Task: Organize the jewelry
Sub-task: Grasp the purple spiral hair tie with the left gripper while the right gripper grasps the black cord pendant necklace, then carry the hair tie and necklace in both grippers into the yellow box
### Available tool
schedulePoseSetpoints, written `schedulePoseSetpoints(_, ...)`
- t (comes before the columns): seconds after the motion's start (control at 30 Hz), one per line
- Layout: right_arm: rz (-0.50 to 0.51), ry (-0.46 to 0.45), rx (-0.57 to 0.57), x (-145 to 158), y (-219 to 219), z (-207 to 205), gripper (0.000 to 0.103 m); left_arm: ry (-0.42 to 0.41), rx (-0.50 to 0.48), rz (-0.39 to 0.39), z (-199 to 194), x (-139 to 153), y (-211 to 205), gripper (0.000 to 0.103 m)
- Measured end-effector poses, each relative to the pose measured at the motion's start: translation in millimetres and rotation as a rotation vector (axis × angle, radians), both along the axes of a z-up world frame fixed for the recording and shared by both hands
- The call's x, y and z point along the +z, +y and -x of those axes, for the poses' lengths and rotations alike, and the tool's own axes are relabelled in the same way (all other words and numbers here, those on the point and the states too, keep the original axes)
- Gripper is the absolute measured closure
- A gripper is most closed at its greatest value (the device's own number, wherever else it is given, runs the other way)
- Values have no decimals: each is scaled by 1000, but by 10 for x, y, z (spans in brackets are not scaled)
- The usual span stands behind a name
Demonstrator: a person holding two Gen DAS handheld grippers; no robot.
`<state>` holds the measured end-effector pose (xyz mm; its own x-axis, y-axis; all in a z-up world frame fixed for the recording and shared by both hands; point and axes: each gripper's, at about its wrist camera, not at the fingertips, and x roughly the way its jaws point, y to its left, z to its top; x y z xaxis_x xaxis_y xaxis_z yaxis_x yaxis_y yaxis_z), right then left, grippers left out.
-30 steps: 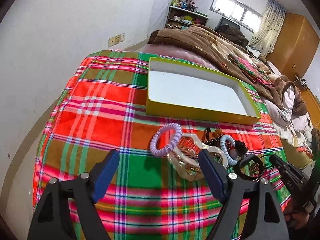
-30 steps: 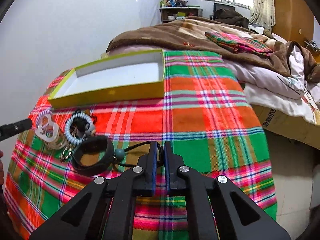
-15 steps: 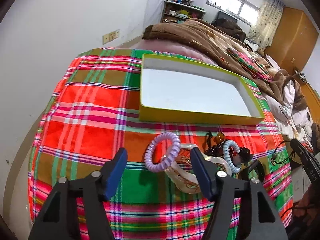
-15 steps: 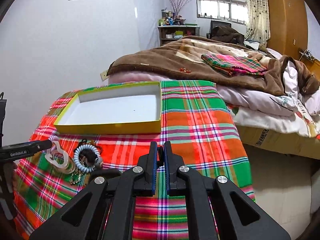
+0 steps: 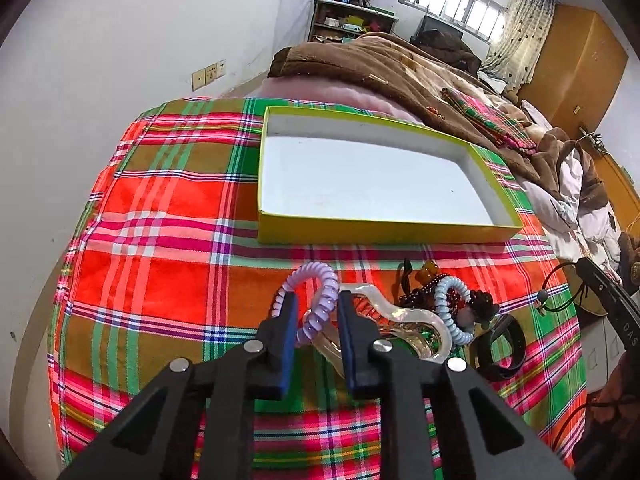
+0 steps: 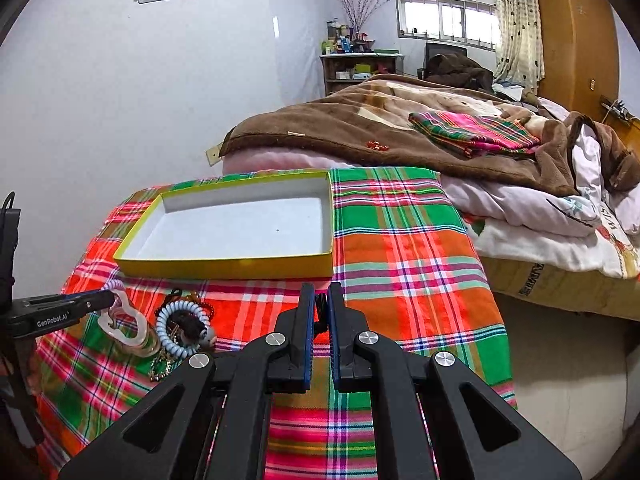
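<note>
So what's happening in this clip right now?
A person with a claw in each hand is sorting jewelry on a plaid-covered bed. The left claw is closed around a purple spiral hair tie, which lies at the edge of the jewelry pile. The right claw is shut on a thin black cord. The yellow-rimmed box behind the pile has nothing in it yet.

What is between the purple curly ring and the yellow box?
Nothing but bare plaid cloth lies between the purple ring and the yellow box, in the left wrist view.
</note>
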<state>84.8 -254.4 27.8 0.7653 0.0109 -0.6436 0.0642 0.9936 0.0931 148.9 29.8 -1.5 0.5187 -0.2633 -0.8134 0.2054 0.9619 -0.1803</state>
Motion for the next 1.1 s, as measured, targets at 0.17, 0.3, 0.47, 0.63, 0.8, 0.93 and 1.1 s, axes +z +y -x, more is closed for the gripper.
schedulePoseSetpoints(0.17, -5, -6, 3, 27, 10, 0, 97, -15, 16, 1, -1, 49, 22, 93)
schedulePoseSetpoints(0.3, -6, -15, 6, 65, 9, -6, 97, -41, 22, 1, 29, 135, 59, 93)
schedulePoseSetpoints(0.47, -6, -32, 12, 136, 29, -3, 97, -55, 28, -1, 54, 207, 101, 93)
schedulePoseSetpoints(0.63, -5, -51, 18, 207, 48, -5, 97, -73, 38, 7, 76, 299, 153, 93)
schedulePoseSetpoints(0.8, -6, -67, 33, 287, 67, -41, 97, -93, 43, 9, 65, 414, 182, 93)
schedulePoseSetpoints(0.93, -11, -78, 57, 385, 85, -125, 97, -112, 35, 16, 23, 515, 171, 93)
schedulePoseSetpoints(1.1, -22, -97, 104, 519, 151, -288, 97, -123, 17, 27, -105, 617, 103, 93)
